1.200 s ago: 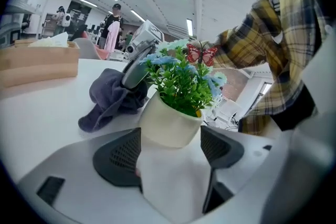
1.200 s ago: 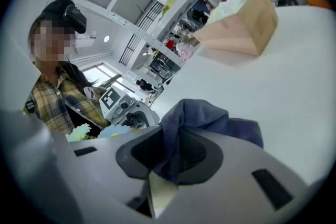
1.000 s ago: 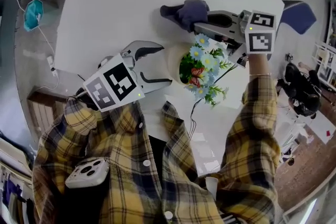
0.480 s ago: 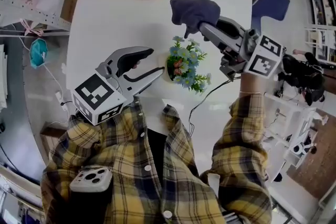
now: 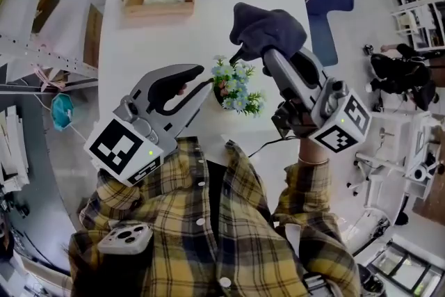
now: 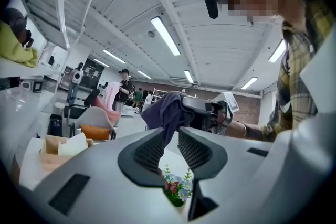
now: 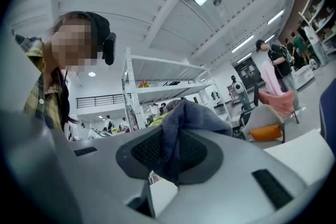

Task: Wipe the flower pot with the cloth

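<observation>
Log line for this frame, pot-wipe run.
left gripper: empty, jaws just closing | right gripper: shut on cloth | flower pot: on table, untouched

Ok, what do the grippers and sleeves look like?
The left gripper and right gripper are grey with black textured pads; each carries a white cube with black square markers. Sleeves are yellow plaid. Left jaws have just been closing, empty.

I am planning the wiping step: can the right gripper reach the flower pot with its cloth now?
Probably yes: the right gripper, shut on the cloth, hangs near the flower pot, and nothing stands between them.
</observation>
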Demonstrator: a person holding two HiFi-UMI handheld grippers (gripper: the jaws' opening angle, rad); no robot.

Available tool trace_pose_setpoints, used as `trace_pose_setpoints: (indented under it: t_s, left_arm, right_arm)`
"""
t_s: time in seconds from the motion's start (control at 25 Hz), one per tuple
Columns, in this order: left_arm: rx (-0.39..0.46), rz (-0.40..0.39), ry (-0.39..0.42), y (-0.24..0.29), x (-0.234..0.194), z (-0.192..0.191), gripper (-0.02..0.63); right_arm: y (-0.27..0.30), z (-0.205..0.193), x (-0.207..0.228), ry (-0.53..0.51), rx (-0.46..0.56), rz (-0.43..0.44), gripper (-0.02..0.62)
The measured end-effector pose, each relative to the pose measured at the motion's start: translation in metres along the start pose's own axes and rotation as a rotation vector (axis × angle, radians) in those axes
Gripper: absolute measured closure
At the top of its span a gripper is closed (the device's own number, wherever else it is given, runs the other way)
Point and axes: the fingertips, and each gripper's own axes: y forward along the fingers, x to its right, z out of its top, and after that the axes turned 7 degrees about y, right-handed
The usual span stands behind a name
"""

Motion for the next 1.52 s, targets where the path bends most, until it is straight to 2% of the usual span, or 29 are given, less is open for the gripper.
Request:
trace_pose_setpoints:
  t_s: [0.28, 0.48, 1.52]
  left_arm:
    - [0.025, 0.024, 0.052, -0.005, 0.008, 0.023, 0.581]
    - [0.037, 0.054, 0.051, -0.006, 0.005, 0.028, 0.592]
    - [0.007, 0.095, 0.066, 0.01, 0.006, 0.022, 0.597]
  right_arm:
    - [-0.022, 0.013, -0.031, -0.102, 0.111, -0.135, 0.534]
    - [-0.026, 0.007, -0.037, -0.115, 0.156, -0.206, 0.534]
    - [-0.029, -0.011, -0.021, -0.091, 0.118, -0.26, 0.534]
